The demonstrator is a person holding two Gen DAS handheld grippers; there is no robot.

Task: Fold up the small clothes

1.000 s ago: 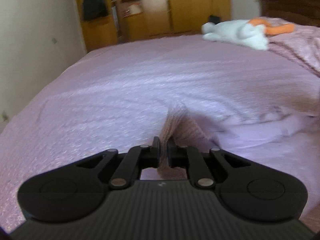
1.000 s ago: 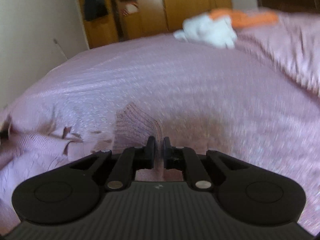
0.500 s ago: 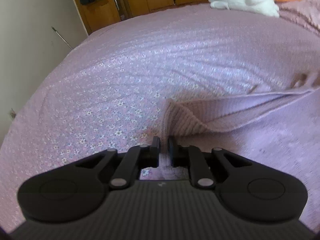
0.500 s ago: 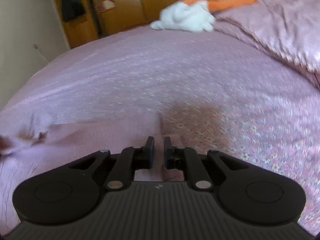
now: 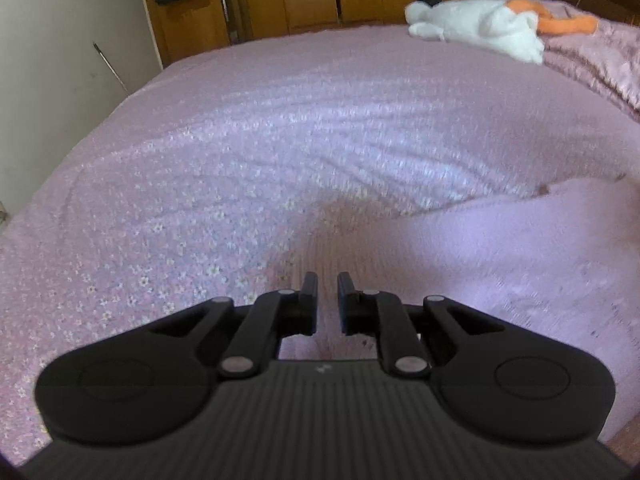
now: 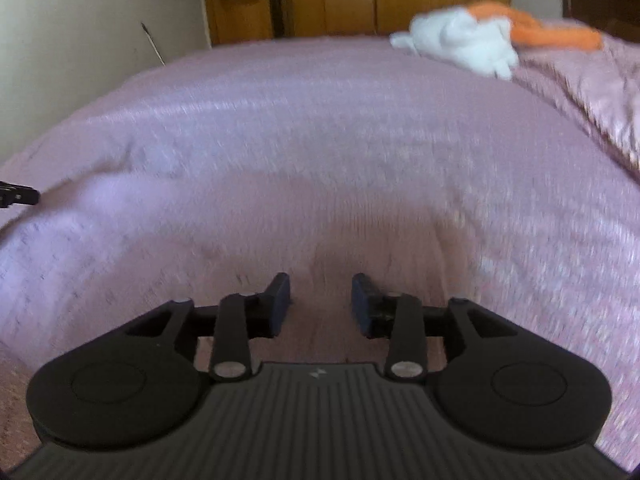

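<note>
Now, step: a fold of the pale pink ribbed knit garment [image 6: 280, 232] is being laid on the pink flowered bedspread [image 5: 224, 160].
Right gripper [image 6: 321, 300]: its jaws have just been opening; they are standing apart over the knit, pressing nothing.
Left gripper [image 5: 327, 300]: its jaws are nearly together, seemingly pinching the knit's edge.
Advice: the left should be letting go low, then both should be smoothing the edges so that they match.
Elsewhere: the white plush toy with orange parts [image 5: 480, 28] is lying well apart.
</note>
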